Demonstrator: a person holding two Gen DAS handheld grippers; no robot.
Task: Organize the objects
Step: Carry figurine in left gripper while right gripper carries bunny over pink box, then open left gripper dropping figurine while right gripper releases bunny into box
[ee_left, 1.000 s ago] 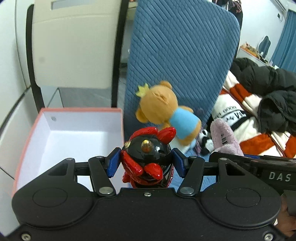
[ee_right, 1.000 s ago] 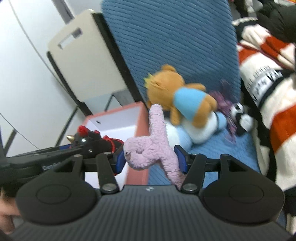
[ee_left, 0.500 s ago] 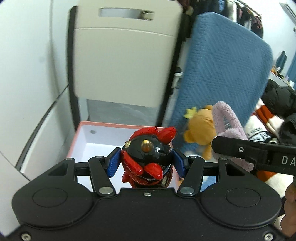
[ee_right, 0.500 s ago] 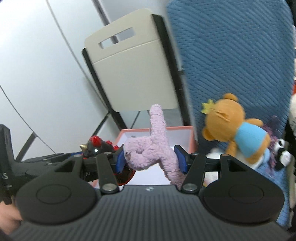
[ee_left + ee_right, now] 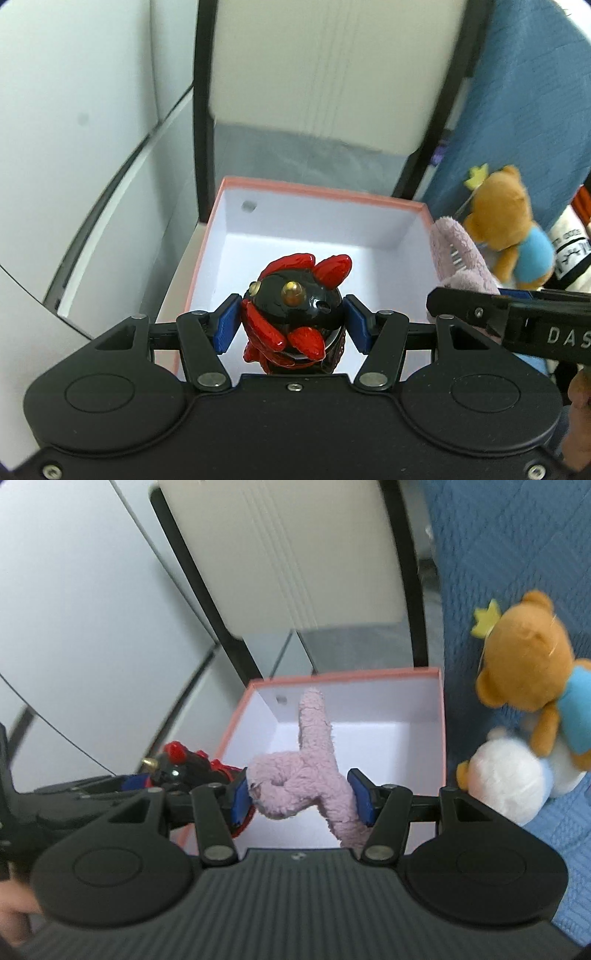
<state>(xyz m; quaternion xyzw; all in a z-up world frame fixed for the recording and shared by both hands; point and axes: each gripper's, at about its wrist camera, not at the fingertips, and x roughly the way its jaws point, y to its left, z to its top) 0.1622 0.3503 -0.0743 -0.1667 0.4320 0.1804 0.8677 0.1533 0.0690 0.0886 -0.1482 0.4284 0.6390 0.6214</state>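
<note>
Jaws round glossy black-red figurine [image 5: 295,314]

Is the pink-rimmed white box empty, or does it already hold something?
Empty as far as visible: the pink-rimmed white box shows bare white floor and walls; its near part is hidden behind both grippers.

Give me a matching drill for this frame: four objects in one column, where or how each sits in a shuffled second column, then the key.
Things:
1. black and red figurine
2. pink plush
3. bear plush
4. pink-rimmed box

States:
A. lying on the blue fabric, beside the box
B. clamped in the right gripper
C. open, white inside, nothing resting on its floor
D. clamped in the left gripper

Pairs: 1-D, 2-B, 3-A, 4-C
</note>
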